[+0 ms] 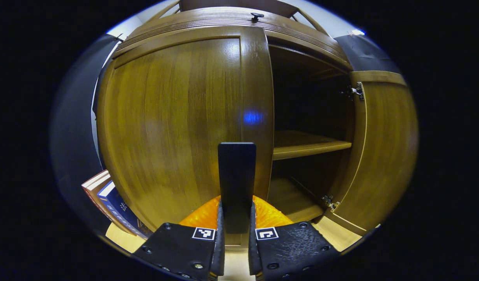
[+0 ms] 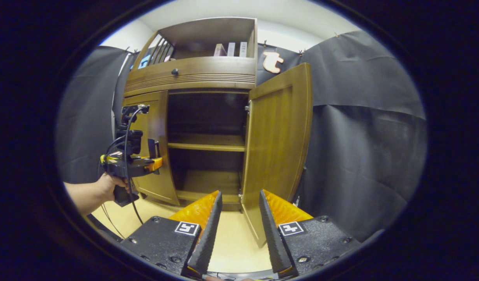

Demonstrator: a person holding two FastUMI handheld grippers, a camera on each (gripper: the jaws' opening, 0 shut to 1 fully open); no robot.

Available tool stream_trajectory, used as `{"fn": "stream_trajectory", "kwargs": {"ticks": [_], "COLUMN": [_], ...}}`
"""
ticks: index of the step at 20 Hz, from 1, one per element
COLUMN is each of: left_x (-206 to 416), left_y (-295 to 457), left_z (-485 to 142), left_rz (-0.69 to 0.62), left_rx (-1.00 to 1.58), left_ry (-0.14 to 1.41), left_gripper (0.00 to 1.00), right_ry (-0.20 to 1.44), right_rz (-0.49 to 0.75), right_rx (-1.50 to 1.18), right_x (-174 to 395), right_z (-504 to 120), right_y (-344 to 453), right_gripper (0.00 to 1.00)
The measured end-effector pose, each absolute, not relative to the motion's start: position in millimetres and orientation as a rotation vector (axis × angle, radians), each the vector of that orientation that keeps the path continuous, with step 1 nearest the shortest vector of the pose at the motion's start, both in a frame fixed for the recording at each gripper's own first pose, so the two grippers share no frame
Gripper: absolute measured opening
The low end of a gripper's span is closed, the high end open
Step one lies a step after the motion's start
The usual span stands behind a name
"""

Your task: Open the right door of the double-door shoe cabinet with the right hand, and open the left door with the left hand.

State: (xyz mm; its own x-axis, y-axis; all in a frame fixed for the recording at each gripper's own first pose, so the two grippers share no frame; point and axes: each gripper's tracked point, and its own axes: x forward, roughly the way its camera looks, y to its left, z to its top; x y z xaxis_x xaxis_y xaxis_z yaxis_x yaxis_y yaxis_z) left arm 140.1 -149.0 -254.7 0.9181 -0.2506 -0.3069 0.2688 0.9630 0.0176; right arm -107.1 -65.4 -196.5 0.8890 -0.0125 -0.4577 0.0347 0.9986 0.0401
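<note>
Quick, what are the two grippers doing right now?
Left gripper: jaws closed on the black handle of the left door.
Right gripper: jaws open, holding nothing.

The left gripper [image 1: 236,218] has two black textured finger blocks, each with a small white square tag printed with a black pattern, round screws along the edges, and ribbed orange parts behind them. The right gripper [image 2: 239,234] has the same look: black wedge-shaped fingers [image 2: 206,238], orange ribbed backs, white square tags and dark screws. In the right gripper view the left gripper appears far at the left as a black body with orange and yellow parts, a black camera on top, black cables looping down, and a black handle in a bare hand [image 2: 107,185] with no sleeve.
</note>
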Motion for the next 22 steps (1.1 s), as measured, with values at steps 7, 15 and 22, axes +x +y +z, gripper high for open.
{"fn": "stream_trajectory", "kwargs": {"ticks": [7, 15, 22], "left_x": [122.5, 97.9, 71.2], "left_y": [-141.7, -128.7, -110.1], "left_z": [-253.0, -250.2, -247.2], "left_rz": [-0.262, -0.237, -0.208], "left_rx": [0.064, 0.058, 0.05], "left_ry": [0.31, 0.319, 0.316], "left_gripper": [0.23, 0.23, 0.23], "right_ry": [0.481, 0.497, 0.494], "right_rz": [0.064, 0.173, 0.249], "right_rx": [0.045, 0.037, 0.031], "right_x": [-95.6, -67.3, -46.6], "right_z": [-202.2, -218.3, -224.1], "right_y": [-42.8, -17.3, -3.3], "right_gripper": [0.61, 0.61, 0.63]}}
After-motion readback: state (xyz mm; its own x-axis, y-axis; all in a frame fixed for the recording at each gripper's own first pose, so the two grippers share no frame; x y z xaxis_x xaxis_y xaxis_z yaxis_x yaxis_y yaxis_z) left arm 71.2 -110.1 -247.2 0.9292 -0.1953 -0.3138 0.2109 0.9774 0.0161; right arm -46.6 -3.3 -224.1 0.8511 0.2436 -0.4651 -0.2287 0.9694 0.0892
